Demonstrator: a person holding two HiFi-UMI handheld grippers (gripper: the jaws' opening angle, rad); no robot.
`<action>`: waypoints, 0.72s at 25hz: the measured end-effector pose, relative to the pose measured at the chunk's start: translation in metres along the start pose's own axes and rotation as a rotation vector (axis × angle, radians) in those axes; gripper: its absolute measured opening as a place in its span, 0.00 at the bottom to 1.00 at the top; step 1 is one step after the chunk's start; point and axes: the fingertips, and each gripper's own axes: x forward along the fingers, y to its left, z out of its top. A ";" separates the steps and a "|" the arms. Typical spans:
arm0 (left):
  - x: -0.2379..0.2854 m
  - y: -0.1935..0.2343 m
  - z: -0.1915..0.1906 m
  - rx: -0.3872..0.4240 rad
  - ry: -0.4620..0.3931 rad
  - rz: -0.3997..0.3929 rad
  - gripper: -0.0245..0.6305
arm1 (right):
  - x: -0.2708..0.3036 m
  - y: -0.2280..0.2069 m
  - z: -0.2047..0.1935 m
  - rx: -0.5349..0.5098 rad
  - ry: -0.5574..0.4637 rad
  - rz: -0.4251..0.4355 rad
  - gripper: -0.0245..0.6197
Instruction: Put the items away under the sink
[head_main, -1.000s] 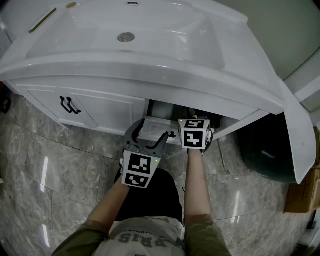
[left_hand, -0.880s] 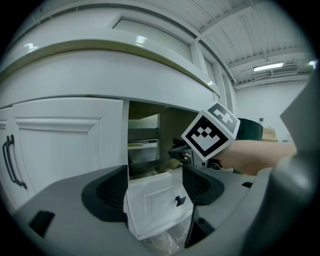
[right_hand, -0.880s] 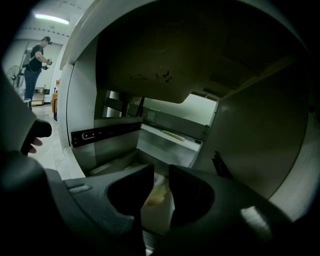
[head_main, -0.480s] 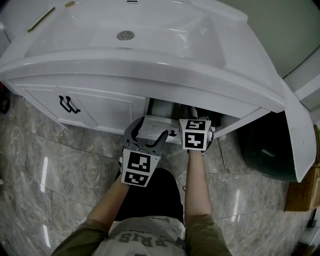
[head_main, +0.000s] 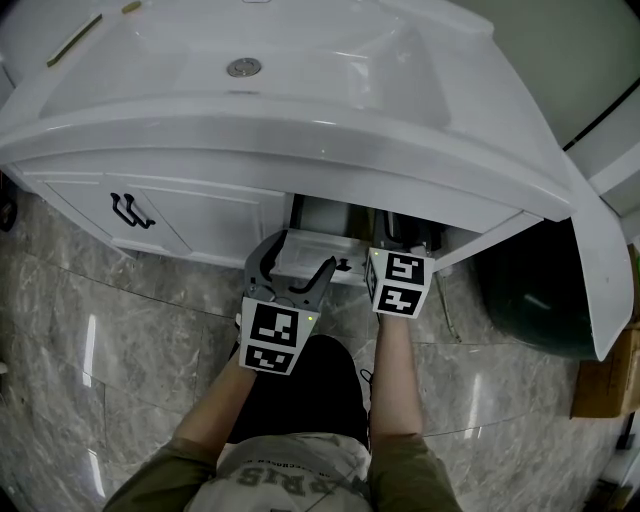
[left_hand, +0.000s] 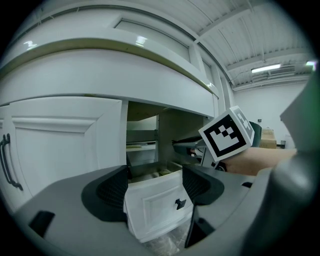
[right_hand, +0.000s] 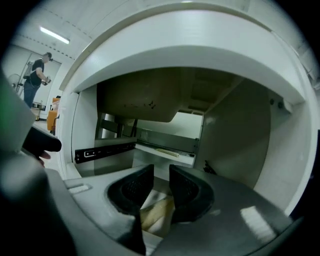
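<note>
Head view: a white sink (head_main: 330, 60) sits on a white cabinet (head_main: 215, 215) above a grey marbled floor (head_main: 120, 330). A closed door with a black handle (head_main: 131, 211) is on the left. To its right the cabinet front is open, with dark space under the basin. A person's two bare forearms reach towards that opening, one gripper in each hand.

The left gripper (head_main: 296, 268) is in front of the opening. Its jaws are spread around a small white drawer (head_main: 312, 250) and press against both of its sides. In the left gripper view the drawer front faces the camera and has a small black knob. Pale things lie inside the drawer, too dim to name.

In the right gripper view, the right gripper (right_hand: 161, 175) points into the open cabinet, just right of the drawer. Its jaws are a narrow gap apart and pinch a pale yellowish packet (right_hand: 156, 213), which shows low in the gap between the pads. The packet is at the mouth of the cabinet, under the basin and above the cabinet's floor. A black slide rail (right_hand: 102, 148) runs along the cabinet's left inner wall. A pale shelf crosses the far side.

A dark green bin (head_main: 530, 300) stands on the floor to the right of the cabinet.
</note>
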 end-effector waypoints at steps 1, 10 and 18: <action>0.000 -0.001 0.001 0.000 -0.005 -0.003 0.53 | -0.004 -0.002 0.002 0.003 -0.024 -0.006 0.17; -0.008 -0.004 0.027 -0.009 -0.042 0.002 0.53 | -0.048 -0.015 0.019 0.027 -0.155 -0.081 0.17; -0.041 -0.011 0.066 -0.026 0.031 0.017 0.53 | -0.101 -0.019 0.055 0.090 -0.180 -0.081 0.17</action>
